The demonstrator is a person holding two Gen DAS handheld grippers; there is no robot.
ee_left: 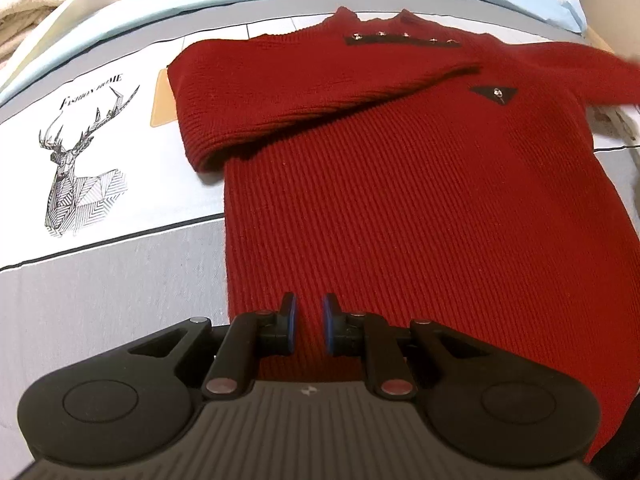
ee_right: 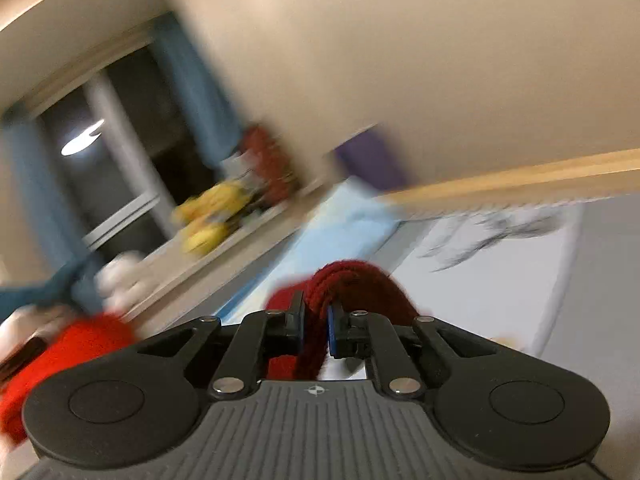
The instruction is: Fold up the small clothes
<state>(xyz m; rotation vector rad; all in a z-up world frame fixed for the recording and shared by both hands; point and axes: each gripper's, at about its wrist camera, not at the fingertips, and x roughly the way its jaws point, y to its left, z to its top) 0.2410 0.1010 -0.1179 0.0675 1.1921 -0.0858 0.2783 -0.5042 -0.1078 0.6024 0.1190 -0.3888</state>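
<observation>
The red knit sweater (ee_left: pixel 420 208) lies front-up on a bed sheet (ee_left: pixel 120 264) printed with a line-drawn deer (ee_left: pixel 76 160), its neck at the far side and its hem toward the left wrist camera. One fold looks done: the sleeve on the picture's left (ee_left: pixel 288 96) lies turned in across the chest, its cuff end reaching toward a small black triangular patch (ee_left: pixel 496 94). The other sleeve (ee_left: pixel 580 68) runs out toward the right edge of the left view and blurs there, so it appears to be in hand and not yet laid down. In the right wrist view the right claw (ee_right: pixel 314 328) is pressed together on a thick roll of dark red knit (ee_right: pixel 352 284), most likely that sleeve's cuff, lifted above the bed with the room behind smeared by motion. The left claw (ee_left: pixel 308 328) hovers over the hem area with its blue-padded fingers (ee_left: pixel 290 330) slightly apart and nothing between them; whether it touches the cloth I cannot tell. By my judgement the work is at an early-to-middle stage: the second sleeve must come across the chest, then the body must be folded up from hem toward neck.
</observation>
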